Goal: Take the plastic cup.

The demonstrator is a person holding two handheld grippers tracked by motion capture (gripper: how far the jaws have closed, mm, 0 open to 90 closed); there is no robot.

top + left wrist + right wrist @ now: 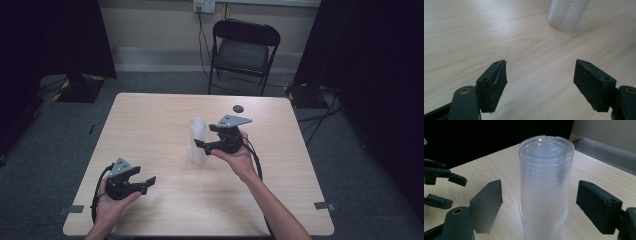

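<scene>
A stack of clear plastic cups [197, 140] stands upright near the middle of the light wooden table [150, 120]. My right gripper [205, 141] is held level just to its right, jaws pointing at it. In the right gripper view the stack [544, 185] stands between the open jaws of the right gripper [540, 195], with a gap on each side. My left gripper [145, 177] rests low at the table's front left, open and empty. In the left gripper view, the left gripper's [540, 72] jaws stand wide over bare wood, and the cups' base [567, 15] is farther off.
A small dark round object [238, 108] lies near the table's far edge. A black folding chair [243, 50] stands behind the table. The left gripper [439, 182] is seen at the left of the right gripper view. Dark curtains flank the room.
</scene>
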